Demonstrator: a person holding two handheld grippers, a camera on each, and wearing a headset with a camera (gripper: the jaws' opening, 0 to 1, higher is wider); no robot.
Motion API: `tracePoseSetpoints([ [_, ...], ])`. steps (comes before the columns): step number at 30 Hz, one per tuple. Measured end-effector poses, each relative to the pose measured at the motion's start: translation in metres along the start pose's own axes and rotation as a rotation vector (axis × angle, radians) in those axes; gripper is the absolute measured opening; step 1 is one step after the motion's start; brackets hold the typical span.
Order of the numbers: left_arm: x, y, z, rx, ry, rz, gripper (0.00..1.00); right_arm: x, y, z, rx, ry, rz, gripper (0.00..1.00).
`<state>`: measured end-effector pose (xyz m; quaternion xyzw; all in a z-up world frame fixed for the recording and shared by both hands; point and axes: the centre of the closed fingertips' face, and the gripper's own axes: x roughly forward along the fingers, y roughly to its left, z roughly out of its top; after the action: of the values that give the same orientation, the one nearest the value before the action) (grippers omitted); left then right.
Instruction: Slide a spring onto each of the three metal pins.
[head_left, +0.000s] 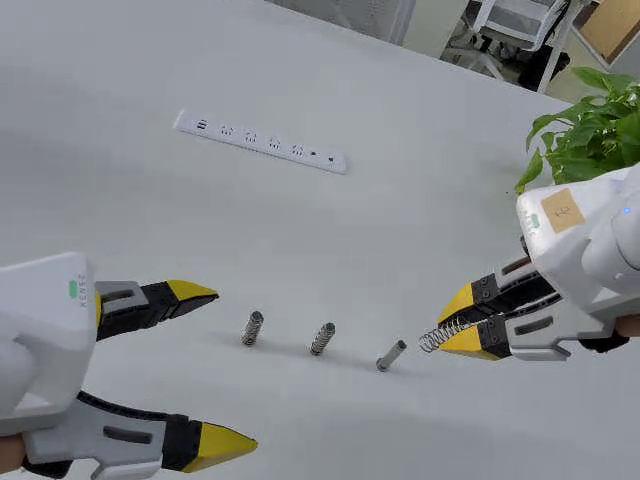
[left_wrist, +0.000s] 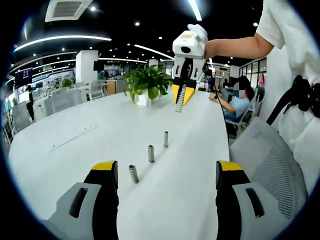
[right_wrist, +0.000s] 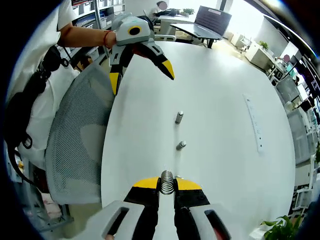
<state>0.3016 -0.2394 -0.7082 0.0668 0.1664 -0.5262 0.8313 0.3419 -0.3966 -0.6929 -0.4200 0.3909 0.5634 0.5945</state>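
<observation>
White table (head_left: 330, 250) in an open office, power strip (head_left: 262, 141) farther back, plant (head_left: 590, 135) at the right edge. Three pins stand in a row btwn my two tongs. The left pin (head_left: 252, 328) and middle pin (head_left: 322, 338) each wear a spring. The bare pin (head_left: 391, 355), nearest my right side, has none, so I make it 2 of 3 done.

Risks from here, as I judge it: the loose spring (right_wrist: 166, 182) is pinched near one end, w/ most of its length sticking out past the tips. That free end could wobble and miss the pin top. If it comes in at an angle, a coil may catch on the pin's rim, and pushing on would bend the spring or pop it out of the grip. Can't tell whether the pins are fixed to the table. If not, a sideways nudge could tip the bare one.

Right tongs (head_left: 452, 328): nearly together, clamped on the loose spring, near the bare pin but not touching it. Left tongs (head_left: 235, 368): wide apart, nothing btwn them, near the left pin, touching nothing I can see.
</observation>
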Motion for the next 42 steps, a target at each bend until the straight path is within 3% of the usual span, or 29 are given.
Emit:
tracePoseSetpoints([
  [11,-0.004,0.009,-0.009,-0.044,-0.016,0.009,0.91,0.025,-0.021,-0.018,0.015,0.084,0.015,0.07],
  [20,-0.006,0.013,-0.012,-0.068,-0.036,0.013,0.98,0.049,-0.037,-0.031,0.026,0.118,0.036,0.06],
  [33,-0.006,0.011,-0.017,-0.087,-0.038,0.008,0.99,0.059,-0.032,-0.039,0.027,0.158,0.050,0.06],
  [42,-0.004,0.011,-0.018,-0.097,-0.042,0.005,0.98,0.065,-0.033,-0.041,0.034,0.158,0.059,0.06],
])
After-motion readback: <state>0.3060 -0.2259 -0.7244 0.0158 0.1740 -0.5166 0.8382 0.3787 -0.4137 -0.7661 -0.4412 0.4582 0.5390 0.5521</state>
